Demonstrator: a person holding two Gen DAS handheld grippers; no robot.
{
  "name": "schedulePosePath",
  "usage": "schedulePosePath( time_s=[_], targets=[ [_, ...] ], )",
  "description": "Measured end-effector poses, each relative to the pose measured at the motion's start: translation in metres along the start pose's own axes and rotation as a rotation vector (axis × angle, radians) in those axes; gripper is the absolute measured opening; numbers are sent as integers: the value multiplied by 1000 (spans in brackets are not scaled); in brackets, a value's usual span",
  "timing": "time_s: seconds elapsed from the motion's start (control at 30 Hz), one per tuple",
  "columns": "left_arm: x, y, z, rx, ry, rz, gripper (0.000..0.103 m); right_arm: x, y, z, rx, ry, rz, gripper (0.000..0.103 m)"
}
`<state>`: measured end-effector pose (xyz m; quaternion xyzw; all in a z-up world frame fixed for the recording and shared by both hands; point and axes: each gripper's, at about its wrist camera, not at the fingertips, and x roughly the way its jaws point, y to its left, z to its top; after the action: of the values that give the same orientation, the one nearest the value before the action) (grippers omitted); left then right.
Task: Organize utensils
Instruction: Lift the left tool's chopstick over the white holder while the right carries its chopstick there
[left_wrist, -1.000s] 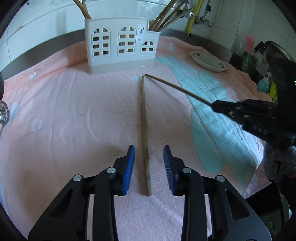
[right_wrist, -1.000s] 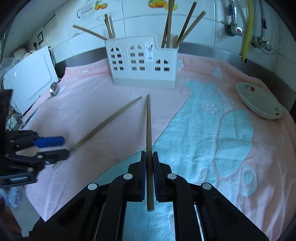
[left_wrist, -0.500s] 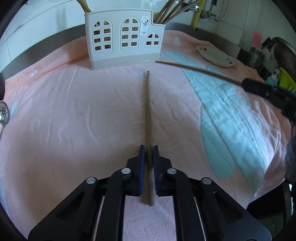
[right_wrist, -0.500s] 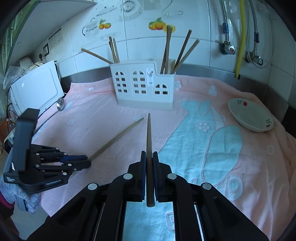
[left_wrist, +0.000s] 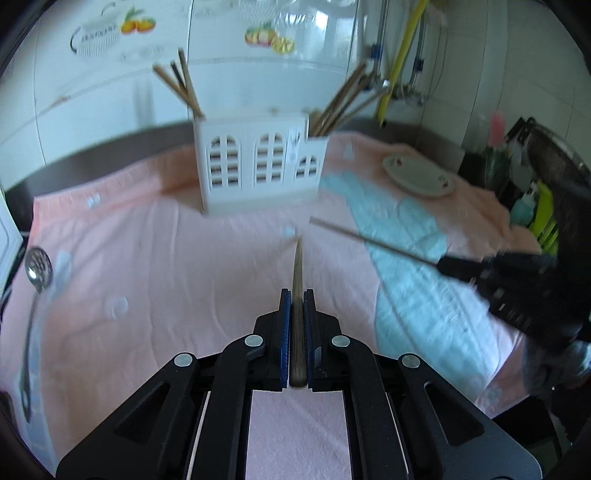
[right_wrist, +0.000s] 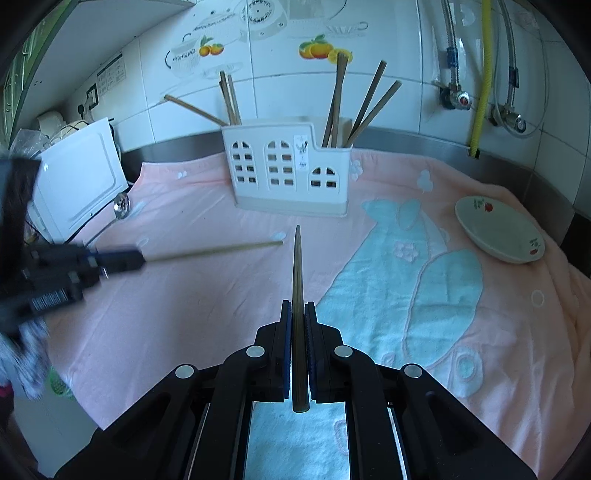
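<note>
Now your left gripper (left_wrist: 297, 325) is clamped on one chopstick (left_wrist: 297, 280) and your right gripper (right_wrist: 297, 328) on another chopstick (right_wrist: 297, 273), both lifted off the pink towel (right_wrist: 207, 295), tips toward the far white holder (right_wrist: 291, 173).

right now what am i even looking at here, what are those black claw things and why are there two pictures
The black claws are hand-held grippers, one in each of a person's hands, not a robot arm. Each carries its own wide-angle camera looking along its fingers, hence two pictures of one scene. The left gripper is shut on a wooden chopstick; the right gripper is shut on another chopstick. Each view also shows the other gripper off to one side. A pink and teal towel covers the counter. On it stand a white utensil holder with chopsticks in it and a small dish; a metal ladle lies at the left edge.
</note>
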<state>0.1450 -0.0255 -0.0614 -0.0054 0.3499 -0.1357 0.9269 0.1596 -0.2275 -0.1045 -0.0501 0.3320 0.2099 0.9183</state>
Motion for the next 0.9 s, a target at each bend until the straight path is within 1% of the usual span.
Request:
schedulePosePath(
  time_s=[0.17, 0.27, 0.4, 0.6, 0.73, 0.9],
  targets=[
    [-16, 0, 20, 17, -47, -13, 5, -8, 4, 7, -17, -20, -2, 7],
    [-19, 2, 29, 28, -60, -10, 5, -15, 7, 15, -31, -44, -3, 7],
    [-16, 5, 35, 26, -57, -13, 5, -20, 9, 22, -38, -67, 0, 7],
    [-12, 6, 39, 34, -49, -19, 6, -16, 12, 27, -23, -73, 16, 7],
    [-12, 7, 41, 36, -47, -22, 6, -8, 15, 27, -24, -61, 24, 7],
    [-9, 11, 46, 31, -45, -29, 6, -4, 13, 34, 10, -78, 38, 7]
  ],
)
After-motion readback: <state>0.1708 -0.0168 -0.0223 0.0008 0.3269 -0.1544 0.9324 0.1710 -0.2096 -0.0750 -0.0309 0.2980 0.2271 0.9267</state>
